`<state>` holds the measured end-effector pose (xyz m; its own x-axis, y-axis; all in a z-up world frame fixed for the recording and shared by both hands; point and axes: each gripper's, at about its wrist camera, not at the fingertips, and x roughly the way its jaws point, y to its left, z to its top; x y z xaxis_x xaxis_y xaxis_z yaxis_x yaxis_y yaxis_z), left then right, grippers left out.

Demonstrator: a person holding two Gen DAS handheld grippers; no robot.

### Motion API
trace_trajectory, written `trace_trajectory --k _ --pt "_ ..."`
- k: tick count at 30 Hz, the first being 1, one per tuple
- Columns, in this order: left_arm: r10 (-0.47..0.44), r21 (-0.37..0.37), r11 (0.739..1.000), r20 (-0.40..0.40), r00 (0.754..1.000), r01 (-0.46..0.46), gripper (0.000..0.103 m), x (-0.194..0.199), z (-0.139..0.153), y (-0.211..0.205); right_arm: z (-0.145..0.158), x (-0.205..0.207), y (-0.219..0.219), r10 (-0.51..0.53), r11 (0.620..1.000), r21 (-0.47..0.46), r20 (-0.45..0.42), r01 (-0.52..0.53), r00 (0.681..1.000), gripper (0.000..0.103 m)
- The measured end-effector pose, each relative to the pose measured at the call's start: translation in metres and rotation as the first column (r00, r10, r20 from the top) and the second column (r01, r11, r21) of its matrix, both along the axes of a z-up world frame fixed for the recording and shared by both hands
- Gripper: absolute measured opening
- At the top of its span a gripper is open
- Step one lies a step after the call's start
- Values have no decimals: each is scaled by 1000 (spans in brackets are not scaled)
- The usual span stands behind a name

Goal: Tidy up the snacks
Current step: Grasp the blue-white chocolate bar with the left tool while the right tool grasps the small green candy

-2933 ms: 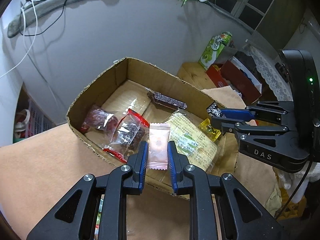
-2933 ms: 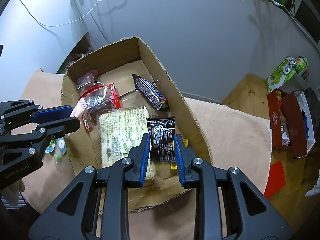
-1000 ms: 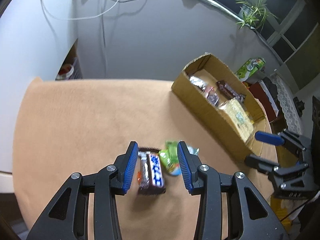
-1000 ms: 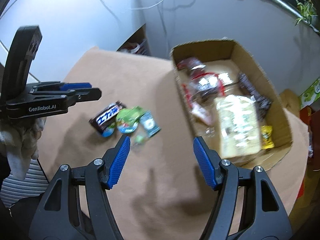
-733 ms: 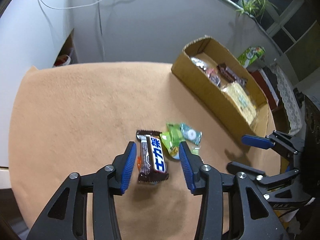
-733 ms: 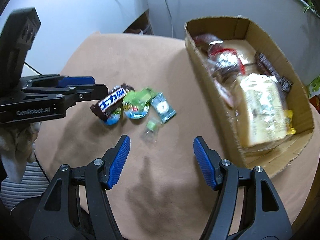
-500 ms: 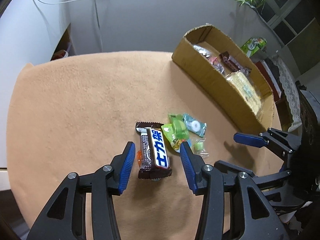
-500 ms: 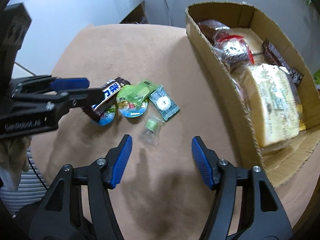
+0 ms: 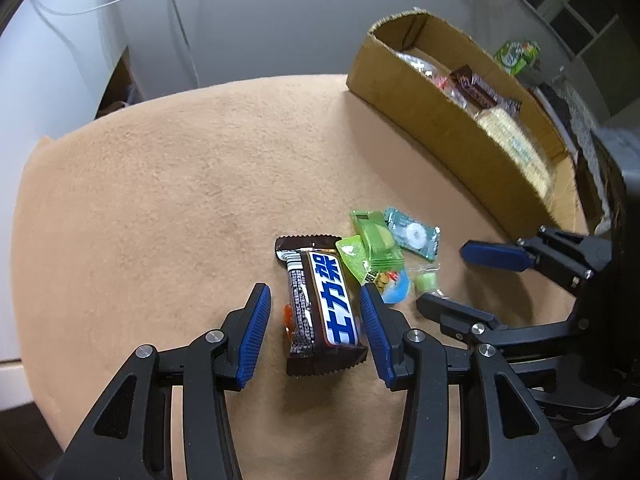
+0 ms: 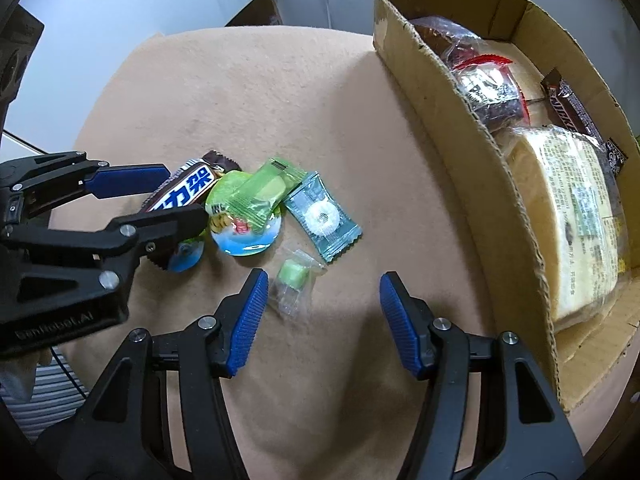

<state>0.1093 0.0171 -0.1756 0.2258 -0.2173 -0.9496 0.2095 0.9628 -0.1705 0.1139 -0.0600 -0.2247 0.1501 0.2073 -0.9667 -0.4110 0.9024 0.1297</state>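
A brown chocolate bar point(image 9: 320, 304) with a blue-and-white label lies on the tan cloth between the open fingers of my left gripper point(image 9: 314, 320), which is low around it. It also shows in the right wrist view point(image 10: 188, 192). Beside it lie a green wrapped candy point(image 10: 262, 194), a jelly cup point(image 10: 246, 232), a teal mint packet point(image 10: 322, 216) and a small clear-wrapped green sweet point(image 10: 294, 280). My right gripper point(image 10: 320, 312) is open and empty, just right of the small sweet. The cardboard box point(image 10: 444, 92) holds several snacks.
The tan cloth point(image 9: 160, 184) covers the round table, whose edge curves at the left and front. The box point(image 9: 432, 120) stands at the far right. A grey wall and cables are behind. A green carton point(image 9: 516, 54) stands beyond the box.
Both grippers have let go of their snacks at the box and moved to the loose pile. Over the last second both came lower and closer; the left fingers now straddle the chocolate bar.
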Motion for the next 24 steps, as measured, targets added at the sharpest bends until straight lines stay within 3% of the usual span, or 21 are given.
trace_trajectory --k 6,8,13,24 --pt "-9 29 1000 0 1000 9 35 4 -8 -2 -5 -1 12 11 1000 -27 11 -11 1000 61" --pt "-6 31 1000 -1 1000 6 27 5 -9 -2 -5 -2 17 20 999 -48 21 -19 1000 46" --pt "0 28 1000 10 1000 0 27 5 -9 -3 -4 0 23 27 997 -79 39 -23 999 24" --pt "65 -21 998 35 997 -64 27 -6 0 16 3 -4 1 0 1000 20 25 0 1000 23"
